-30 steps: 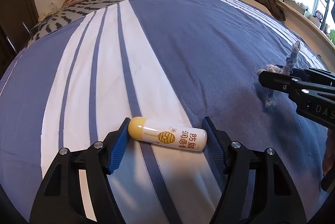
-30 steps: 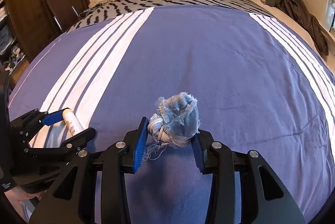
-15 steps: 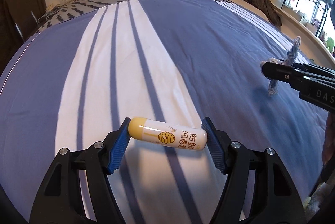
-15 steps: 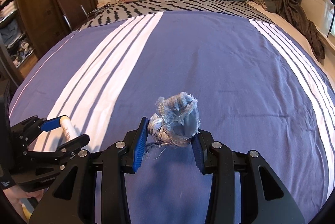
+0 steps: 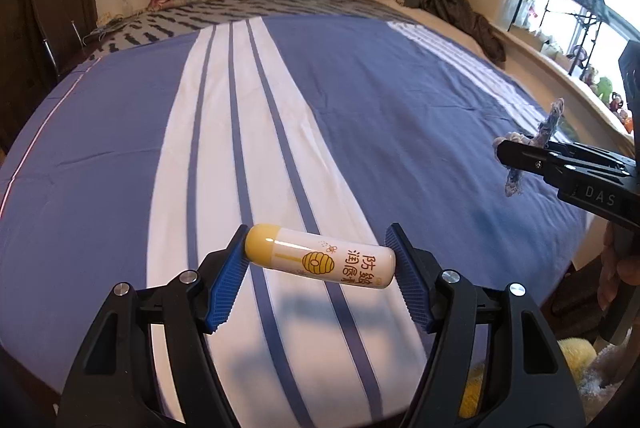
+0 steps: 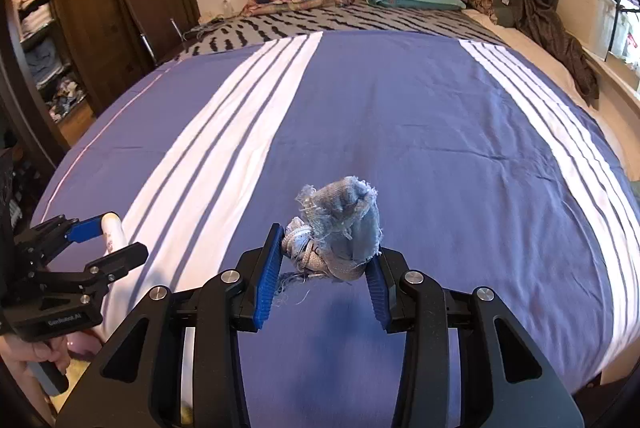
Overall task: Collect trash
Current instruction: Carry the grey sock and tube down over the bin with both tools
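Above blue striped bedspread [image 5: 360, 100]: left gripper [image 5: 320, 264] clamps lip-balm tube [image 5: 320, 262]; right gripper [image 6: 324, 260] clamps frayed denim scrap [image 6: 340, 228].

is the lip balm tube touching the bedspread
Apart: the left wrist view shows the lip balm tube clamped in the left hand-held gripper, shadow separate on the bedspread.

Glossy plastic tube [image 5: 320, 262], frayed rough cloth scrap [image 6: 340, 228], matt cotton bedspread [image 5: 360, 100], ribbed rubbery pads [image 5: 224, 288].
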The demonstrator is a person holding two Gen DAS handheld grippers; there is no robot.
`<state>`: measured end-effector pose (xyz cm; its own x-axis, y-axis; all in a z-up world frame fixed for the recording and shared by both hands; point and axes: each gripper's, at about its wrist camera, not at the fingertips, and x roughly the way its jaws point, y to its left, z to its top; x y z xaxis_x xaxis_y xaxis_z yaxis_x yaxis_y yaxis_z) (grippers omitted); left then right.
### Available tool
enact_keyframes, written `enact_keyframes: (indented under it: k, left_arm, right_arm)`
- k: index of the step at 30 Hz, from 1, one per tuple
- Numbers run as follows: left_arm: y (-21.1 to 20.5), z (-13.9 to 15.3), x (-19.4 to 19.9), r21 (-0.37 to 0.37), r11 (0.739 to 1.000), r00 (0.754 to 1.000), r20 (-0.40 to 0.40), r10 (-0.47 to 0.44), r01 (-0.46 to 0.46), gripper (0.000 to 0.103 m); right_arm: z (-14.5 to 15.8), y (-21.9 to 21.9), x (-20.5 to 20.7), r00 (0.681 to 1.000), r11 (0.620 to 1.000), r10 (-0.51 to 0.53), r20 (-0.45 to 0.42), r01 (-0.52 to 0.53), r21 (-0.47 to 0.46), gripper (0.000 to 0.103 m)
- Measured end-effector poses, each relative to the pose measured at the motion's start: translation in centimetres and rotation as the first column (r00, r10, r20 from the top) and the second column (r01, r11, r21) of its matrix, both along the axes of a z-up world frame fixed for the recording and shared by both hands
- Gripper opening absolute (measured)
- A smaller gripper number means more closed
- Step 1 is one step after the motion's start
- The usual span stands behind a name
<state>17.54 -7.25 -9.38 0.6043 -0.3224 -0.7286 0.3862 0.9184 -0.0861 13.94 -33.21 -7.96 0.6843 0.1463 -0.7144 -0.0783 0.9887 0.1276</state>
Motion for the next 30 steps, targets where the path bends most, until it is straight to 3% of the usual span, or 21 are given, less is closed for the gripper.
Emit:
enact_keyframes:
  k: [7, 14, 25, 30]
  left_arm:
    - [1.3, 1.1, -6.5, -0.032, 0.999, 0.999, 0.033, -0.006, 0.007, 0.065]
    - [2.2, 0.1, -11.9, -0.050, 0.999, 0.999, 0.035, -0.020, 0.022, 0.065]
    - [3.8, -4.3, -18.0, -0.058, 0.998, 1.000, 0.001, -0.029, 0.029, 0.065]
    - [4.2, -7.6, -19.4, -0.060, 0.997, 0.998, -0.048, -0.046, 0.043, 0.065]
  right_arm:
    - [1.0, 0.9, -6.1, 0.999, 1.000, 0.016, 0.039, -0.016, 0.005, 0.040]
    - [0.4, 2.4, -11.8, 0.997, 0.999, 0.038, 0.068, -0.040, 0.026, 0.040]
    - [-4.1, 4.7, -18.0, 0.998, 0.999, 0.047, 0.040, -0.047, 0.006, 0.040]
    - [-7.7, 5.5, -19.2, 0.997, 0.996, 0.074, -0.022, -0.073, 0.043, 0.040]
